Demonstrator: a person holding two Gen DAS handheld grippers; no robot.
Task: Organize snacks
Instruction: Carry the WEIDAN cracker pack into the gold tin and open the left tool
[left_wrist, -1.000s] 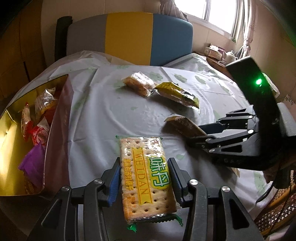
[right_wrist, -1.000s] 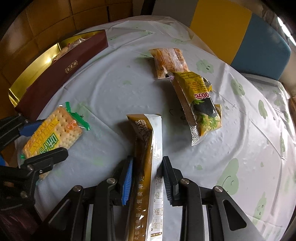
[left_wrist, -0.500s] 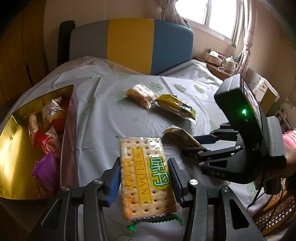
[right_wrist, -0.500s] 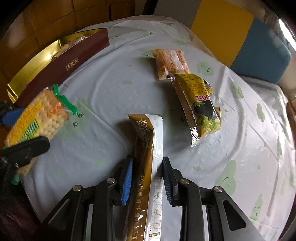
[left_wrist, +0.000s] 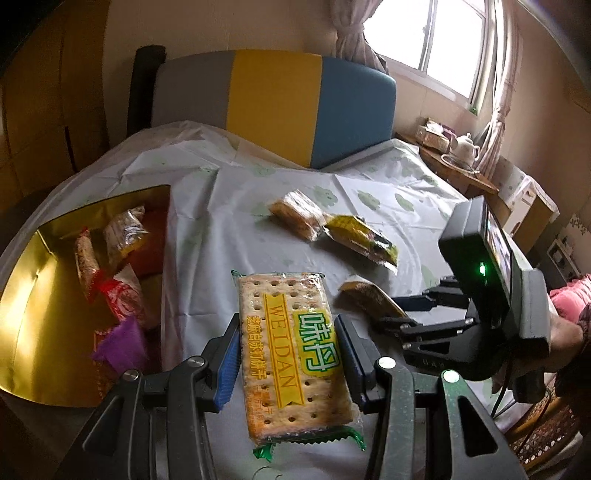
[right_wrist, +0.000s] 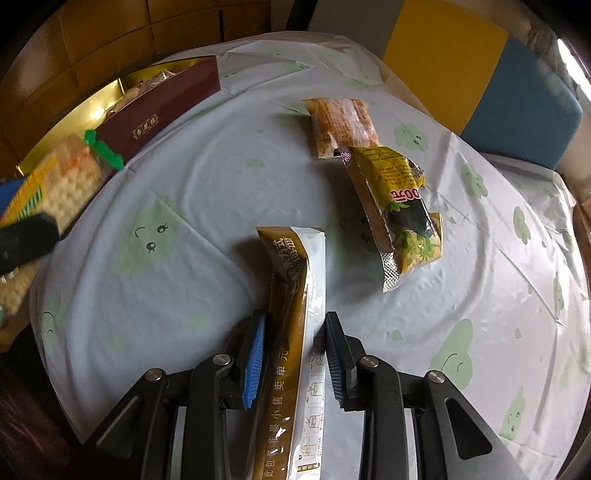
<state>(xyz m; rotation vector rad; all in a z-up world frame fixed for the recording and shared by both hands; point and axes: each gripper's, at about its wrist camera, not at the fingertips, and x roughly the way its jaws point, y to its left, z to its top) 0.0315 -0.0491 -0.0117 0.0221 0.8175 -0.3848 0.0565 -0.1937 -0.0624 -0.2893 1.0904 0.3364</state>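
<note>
Left hand-held gripper (left_wrist: 286, 360) pinches the cracker packet (left_wrist: 291, 354), now raised off the counter (right_wrist: 221, 184) and nearer the gold box (left_wrist: 40, 317) than before. Right hand-held gripper (right_wrist: 295, 354), unmoved, grips the brown-and-white sachet (right_wrist: 295, 332) on the counter.

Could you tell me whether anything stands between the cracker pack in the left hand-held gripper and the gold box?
Nothing visible does. The cracker pack is clamped in the left hand-held gripper, and only bare tablecloth and the gold box's own side wall lie between them.
</note>
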